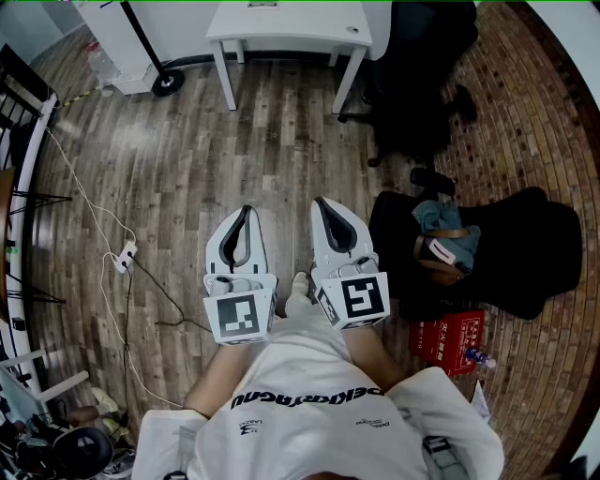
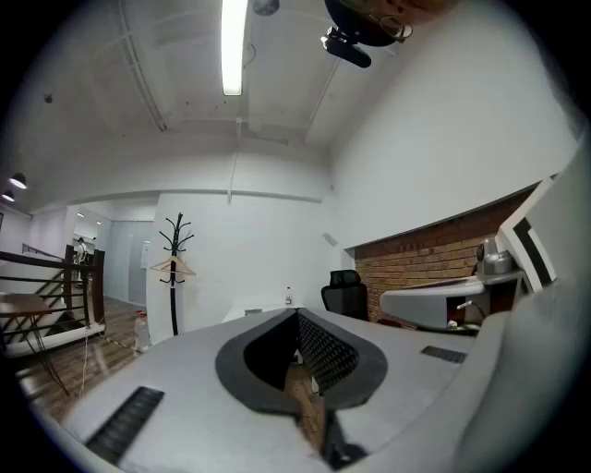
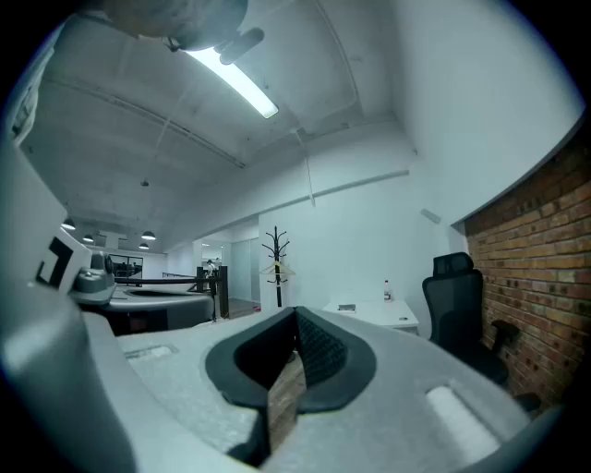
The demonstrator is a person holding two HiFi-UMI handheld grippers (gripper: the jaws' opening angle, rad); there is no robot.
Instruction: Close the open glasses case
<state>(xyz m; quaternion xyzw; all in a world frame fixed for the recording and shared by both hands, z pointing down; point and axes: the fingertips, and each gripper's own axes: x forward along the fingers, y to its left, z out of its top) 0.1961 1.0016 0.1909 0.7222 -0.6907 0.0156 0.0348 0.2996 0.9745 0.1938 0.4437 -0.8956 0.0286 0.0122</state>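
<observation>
Wood-plank floor [image 1: 187, 159] runs out from my feet to a white table [image 1: 281, 28] at the far wall, with a black office chair [image 1: 417, 75] just beside the table's right end.

The person stands well back from the table, facing it. The white shirt [image 1: 309, 394] carries a line of dark lettering across the chest, upside down from above, and I cannot read it for sure. Farther from the table than the chair, an open black bag [image 1: 506, 253] lies on the floor with blue-grey cloth [image 1: 441, 220] and a brown strap bundled in its mouth. A red box [image 1: 448, 337] touches the bag's edge on the side away from the table; its white print is too small to read.

The left gripper [image 1: 246, 210] and right gripper [image 1: 323, 201] are held side by side, pointing at the table. Each has its tips pressed together with nothing between the pads.

A small flat thing [image 3: 346, 308] and a bottle [image 3: 386, 291] sit on the tabletop. I cannot tell whether that flat thing is the glasses case; no view shows it clearly.
</observation>
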